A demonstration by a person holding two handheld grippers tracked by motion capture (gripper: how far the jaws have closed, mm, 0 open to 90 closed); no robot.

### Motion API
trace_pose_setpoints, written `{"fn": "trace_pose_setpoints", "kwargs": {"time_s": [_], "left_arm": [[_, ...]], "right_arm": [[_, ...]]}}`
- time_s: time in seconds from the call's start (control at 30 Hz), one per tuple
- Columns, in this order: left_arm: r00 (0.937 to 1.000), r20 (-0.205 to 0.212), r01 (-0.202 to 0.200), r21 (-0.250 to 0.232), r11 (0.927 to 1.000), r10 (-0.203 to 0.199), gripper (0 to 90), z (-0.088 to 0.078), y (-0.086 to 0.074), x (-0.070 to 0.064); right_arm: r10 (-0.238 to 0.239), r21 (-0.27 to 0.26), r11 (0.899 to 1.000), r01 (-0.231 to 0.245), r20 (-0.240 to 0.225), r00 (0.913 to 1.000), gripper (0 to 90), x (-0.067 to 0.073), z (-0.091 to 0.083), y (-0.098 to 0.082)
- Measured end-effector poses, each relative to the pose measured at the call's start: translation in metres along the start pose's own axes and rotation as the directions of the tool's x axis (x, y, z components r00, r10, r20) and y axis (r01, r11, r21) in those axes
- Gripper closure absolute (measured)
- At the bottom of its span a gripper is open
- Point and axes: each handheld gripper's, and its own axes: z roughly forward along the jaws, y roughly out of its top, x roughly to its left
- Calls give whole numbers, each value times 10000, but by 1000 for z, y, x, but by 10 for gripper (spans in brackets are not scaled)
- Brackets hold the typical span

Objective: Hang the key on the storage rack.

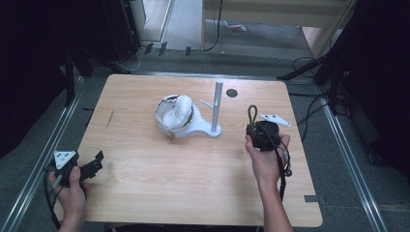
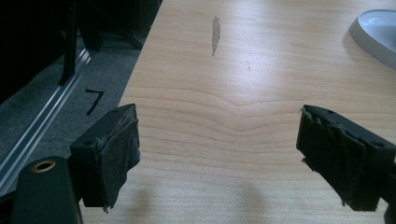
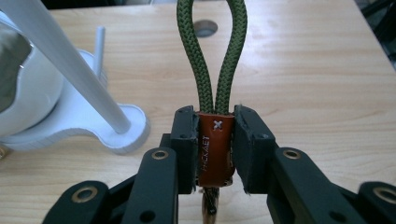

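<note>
My right gripper [image 3: 215, 144] is shut on the brown leather sleeve [image 3: 215, 149] of a green rope loop [image 3: 212, 56], which sticks up beyond the jaws. In the high view the right gripper [image 1: 255, 126] is held above the table's right side with the rope loop [image 1: 252, 115] pointing away from me. To its left stands a white stand with an upright post [image 1: 217, 104] and a side peg, its base [image 1: 193, 129] holding a white rounded object [image 1: 176, 112]. My left gripper [image 2: 217, 149] is open over bare wood at the table's near left corner [image 1: 96, 163].
The wooden table [image 1: 145, 164] has a dark round hole [image 1: 232, 93] near the far edge. A small white flat piece [image 1: 275, 119] lies right of the right gripper. Metal rails and cables run along the floor on both sides.
</note>
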Motion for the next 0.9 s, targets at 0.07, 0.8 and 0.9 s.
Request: {"fn": "trace_pose_setpoints", "kwargs": {"time_s": [0.07,0.8,0.9], "left_arm": [[10000,0,-10,8,10000,10,139,0,0,0],[10000,-3,-12,27,10000,12,139,0,0,0],[10000,-3,-13,24,10000,13,139,0,0,0]], "right_arm": [[-49,-150,9999,48,-66,10000,720,3,-3,2],[-802,-2446,9672,688,-370,9961,718,37,-45,11],[-908,-2730,9589,769,-386,9951,718,42,-50,10]]}}
